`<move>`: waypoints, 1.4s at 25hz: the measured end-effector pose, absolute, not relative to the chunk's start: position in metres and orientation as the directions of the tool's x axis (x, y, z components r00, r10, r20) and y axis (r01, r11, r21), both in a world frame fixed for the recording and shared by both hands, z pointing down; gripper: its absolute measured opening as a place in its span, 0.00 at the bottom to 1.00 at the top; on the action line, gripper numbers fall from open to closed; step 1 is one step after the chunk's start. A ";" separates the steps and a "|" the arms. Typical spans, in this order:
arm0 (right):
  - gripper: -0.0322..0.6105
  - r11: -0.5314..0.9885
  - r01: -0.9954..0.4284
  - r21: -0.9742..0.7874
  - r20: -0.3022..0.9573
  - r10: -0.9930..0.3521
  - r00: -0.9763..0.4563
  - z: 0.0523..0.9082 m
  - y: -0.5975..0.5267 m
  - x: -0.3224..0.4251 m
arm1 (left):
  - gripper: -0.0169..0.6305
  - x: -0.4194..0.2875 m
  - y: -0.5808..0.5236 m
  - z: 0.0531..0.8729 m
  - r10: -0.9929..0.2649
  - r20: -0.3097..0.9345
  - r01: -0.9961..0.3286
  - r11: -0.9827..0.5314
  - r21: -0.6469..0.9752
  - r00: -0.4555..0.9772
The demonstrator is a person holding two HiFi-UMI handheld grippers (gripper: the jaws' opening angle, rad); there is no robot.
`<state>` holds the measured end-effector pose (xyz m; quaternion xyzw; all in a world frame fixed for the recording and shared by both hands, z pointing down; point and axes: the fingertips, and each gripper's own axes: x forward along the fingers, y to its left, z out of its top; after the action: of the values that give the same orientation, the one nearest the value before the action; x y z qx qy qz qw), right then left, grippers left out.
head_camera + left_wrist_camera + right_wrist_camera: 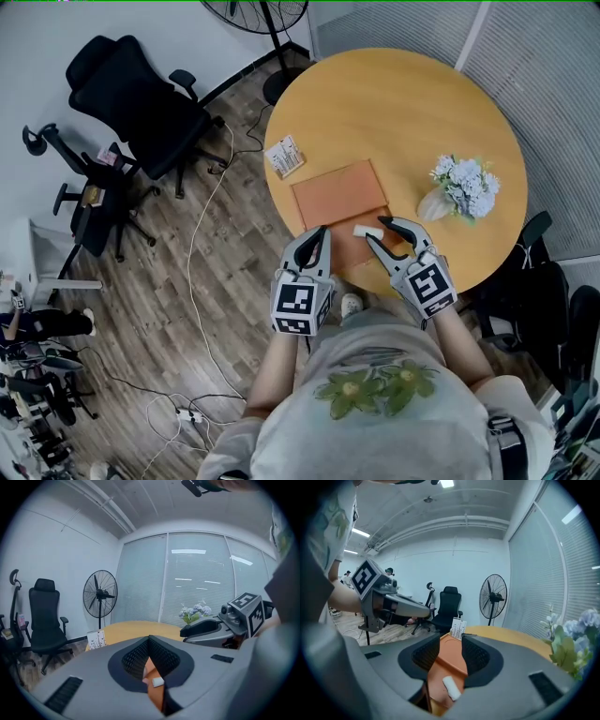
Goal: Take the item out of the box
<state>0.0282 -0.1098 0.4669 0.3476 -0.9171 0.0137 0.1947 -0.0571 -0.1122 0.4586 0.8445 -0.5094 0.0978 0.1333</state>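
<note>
An orange box [339,192] lies open and flat on the round wooden table [394,103], its near part by the table's front edge. A small white item [365,230] rests on that near part. My right gripper [377,228] stands open just right of the item; in the right gripper view the item [451,687] lies low between the jaws [451,639], untouched, on the orange box [452,660]. My left gripper [312,234] hangs at the box's left front edge. Its tips [149,639] meet, with the item [158,682] showing below them.
A bunch of pale blue flowers [462,187] lies at the table's right. A small printed card [285,156] stands left of the box. Black office chairs [141,103], a floor fan [267,14] and cables [202,281] are on the wooden floor to the left.
</note>
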 end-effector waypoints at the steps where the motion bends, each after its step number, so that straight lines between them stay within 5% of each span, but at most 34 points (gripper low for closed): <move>1: 0.29 0.765 -0.635 0.111 0.384 -0.622 -0.683 0.472 -0.110 0.028 | 0.03 -0.057 -0.113 0.460 -0.833 0.304 -0.887 -0.445 0.126 0.461; 35: 0.29 0.891 -0.420 0.173 0.778 -0.385 -0.497 0.628 -0.133 0.031 | 0.03 -0.057 -0.149 0.487 -0.813 0.367 -0.891 -0.434 0.135 0.452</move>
<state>0.0314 -0.1334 0.6283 0.2326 -0.8649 0.0193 0.4444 -0.0571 -0.1495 0.4868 0.8376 -0.5084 0.1244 0.1564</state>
